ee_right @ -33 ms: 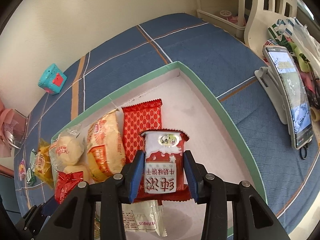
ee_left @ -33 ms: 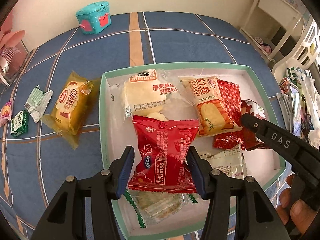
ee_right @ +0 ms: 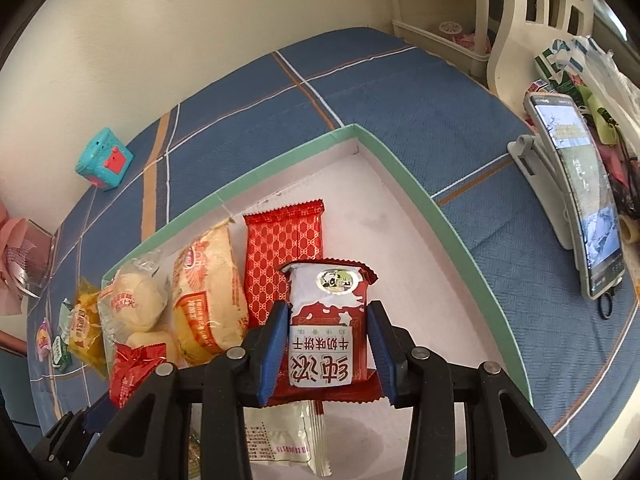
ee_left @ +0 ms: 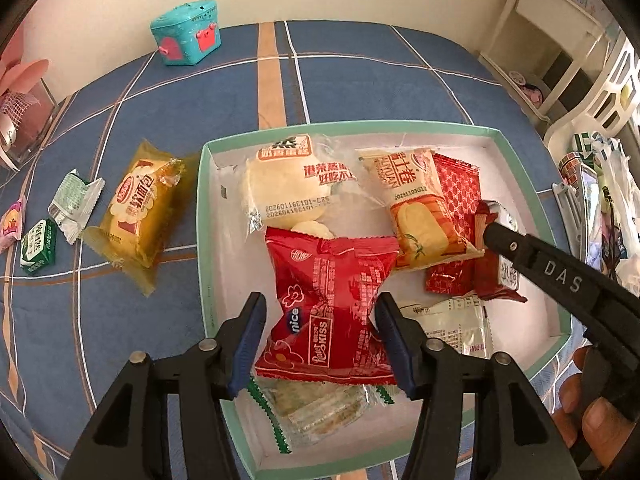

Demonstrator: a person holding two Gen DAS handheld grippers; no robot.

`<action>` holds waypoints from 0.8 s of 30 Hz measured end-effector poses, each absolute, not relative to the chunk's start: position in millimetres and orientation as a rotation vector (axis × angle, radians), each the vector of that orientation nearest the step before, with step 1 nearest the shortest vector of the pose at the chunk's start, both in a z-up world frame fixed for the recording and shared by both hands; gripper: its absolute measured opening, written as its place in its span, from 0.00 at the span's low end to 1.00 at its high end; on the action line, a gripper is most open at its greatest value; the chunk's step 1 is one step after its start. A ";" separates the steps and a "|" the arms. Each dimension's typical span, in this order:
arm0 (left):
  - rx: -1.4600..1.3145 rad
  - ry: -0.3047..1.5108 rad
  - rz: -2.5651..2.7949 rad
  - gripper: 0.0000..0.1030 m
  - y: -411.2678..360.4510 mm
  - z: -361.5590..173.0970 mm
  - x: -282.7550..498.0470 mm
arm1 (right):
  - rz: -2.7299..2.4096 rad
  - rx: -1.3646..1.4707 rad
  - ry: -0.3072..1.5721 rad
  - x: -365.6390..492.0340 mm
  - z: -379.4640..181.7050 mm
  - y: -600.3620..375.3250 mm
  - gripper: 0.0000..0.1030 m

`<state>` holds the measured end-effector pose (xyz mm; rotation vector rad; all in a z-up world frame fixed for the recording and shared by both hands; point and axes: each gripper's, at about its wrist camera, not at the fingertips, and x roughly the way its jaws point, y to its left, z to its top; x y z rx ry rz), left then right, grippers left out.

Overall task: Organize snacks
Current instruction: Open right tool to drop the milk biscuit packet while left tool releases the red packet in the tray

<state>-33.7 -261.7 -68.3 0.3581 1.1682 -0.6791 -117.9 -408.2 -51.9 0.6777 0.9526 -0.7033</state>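
Note:
A white box with a teal rim point(ee_left: 206, 240) lies on the blue checked cloth and holds several snack packs. A red "nice kiss" packet point(ee_left: 328, 300) rests in it between the fingers of my left gripper point(ee_left: 320, 312). The jaws are opening, and a gap shows at the left pad. My right gripper point(ee_right: 328, 332) is shut on a red-and-white milk biscuit packet point(ee_right: 324, 320), held over the box beside a red patterned pack point(ee_right: 284, 252). In the left wrist view one of its fingers point(ee_left: 540, 264) reaches in from the right.
Left of the box lie a yellow cake pack point(ee_left: 136, 208), a pale green sachet point(ee_left: 72, 204), a dark green pack point(ee_left: 38, 246) and a pink candy point(ee_left: 10, 220). A teal toy chest point(ee_left: 186, 32) stands at the back. A phone on a stand point(ee_right: 576, 192) is to the right.

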 end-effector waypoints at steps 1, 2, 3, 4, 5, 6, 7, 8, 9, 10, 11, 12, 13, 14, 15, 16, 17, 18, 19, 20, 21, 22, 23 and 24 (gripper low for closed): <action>0.358 1.172 -0.680 0.59 -261.7 -68.5 -33.7 | -0.705 0.678 0.950 -118.3 -51.2 -408.0 0.42; 0.358 1.176 -0.680 0.61 -262.0 -69.2 -33.3 | -0.709 0.679 0.949 -118.8 -50.6 -407.5 0.42; 0.358 1.179 -0.680 0.62 -261.4 -69.6 -33.1 | -0.713 0.678 0.950 -119.2 -50.4 -407.1 0.43; 0.357 1.182 -0.680 0.63 -261.0 -70.0 -32.9 | -0.717 0.674 0.954 -119.6 -50.3 -406.2 0.45; 0.356 1.185 -0.679 0.63 -260.1 -70.2 -32.5 | -0.719 0.669 0.961 -119.5 -50.2 -405.0 0.45; 0.356 1.187 -0.679 0.64 -259.1 -69.9 -32.3 | -0.719 0.666 0.965 -119.5 -50.2 -403.8 0.47; 0.356 1.189 -0.679 0.64 -258.0 -69.3 -32.3 | -0.719 0.661 0.969 -119.1 -49.4 -402.0 0.49; 0.354 1.190 -0.679 0.64 -257.4 -68.3 -32.3 | -0.720 0.658 0.971 -120.1 -48.5 -401.1 0.50; 0.354 1.191 -0.680 0.65 -256.0 -67.0 -32.6 | -0.722 0.652 0.971 -120.4 -47.0 -399.7 0.53; 0.353 1.191 -0.680 0.66 -255.1 -65.9 -32.6 | -0.724 0.646 0.970 -120.3 -44.8 -398.3 0.56; 0.353 1.189 -0.680 0.68 -253.2 -64.1 -32.7 | -0.724 0.640 0.969 -120.2 -42.3 -396.2 0.59; 0.354 1.189 -0.680 0.69 -251.9 -62.4 -32.9 | -0.725 0.634 0.968 -120.1 -40.1 -394.3 0.65; 0.354 1.187 -0.681 0.70 -250.5 -60.6 -33.3 | -0.728 0.626 0.967 -120.2 -37.6 -391.9 0.73; 0.354 1.184 -0.685 0.70 -249.6 -58.9 -33.7 | -0.732 0.617 0.967 -120.4 -35.3 -389.5 0.75; 0.353 1.181 -0.689 0.70 -248.1 -57.0 -34.0 | -0.735 0.610 0.968 -120.6 -33.4 -387.2 0.76; 0.351 1.179 -0.690 0.70 -246.8 -55.5 -33.8 | -0.736 0.604 0.970 -120.8 -31.5 -384.6 0.78; 0.347 1.178 -0.691 0.71 -244.5 -53.7 -34.0 | -0.737 0.600 0.971 -120.7 -29.9 -382.4 0.79; 0.343 1.177 -0.692 0.73 -243.0 -52.4 -33.8 | -0.737 0.596 0.971 -120.8 -28.5 -380.2 0.81; 0.338 1.175 -0.693 0.80 -241.1 -50.9 -34.0 | -0.739 0.591 0.970 -121.3 -26.9 -377.7 0.85; 0.330 1.172 -0.691 0.83 -237.9 -49.6 -33.6 | -0.741 0.587 0.970 -121.8 -25.4 -375.5 0.86; 0.327 1.172 -0.686 0.83 -234.6 -48.7 -32.9 | -0.743 0.583 0.971 -122.2 -24.0 -373.5 0.89; 0.325 1.172 -0.678 0.83 -232.3 -49.0 -30.8 | -0.745 0.581 0.973 -122.6 -23.0 -371.0 0.91; 0.322 1.171 -0.668 0.83 -228.6 -49.0 -28.5 | -0.747 0.580 0.975 -123.5 -22.0 -368.4 0.92; 0.319 1.171 -0.657 0.83 -226.1 -49.2 -26.0 | -0.748 0.579 0.976 -124.2 -21.4 -366.9 0.94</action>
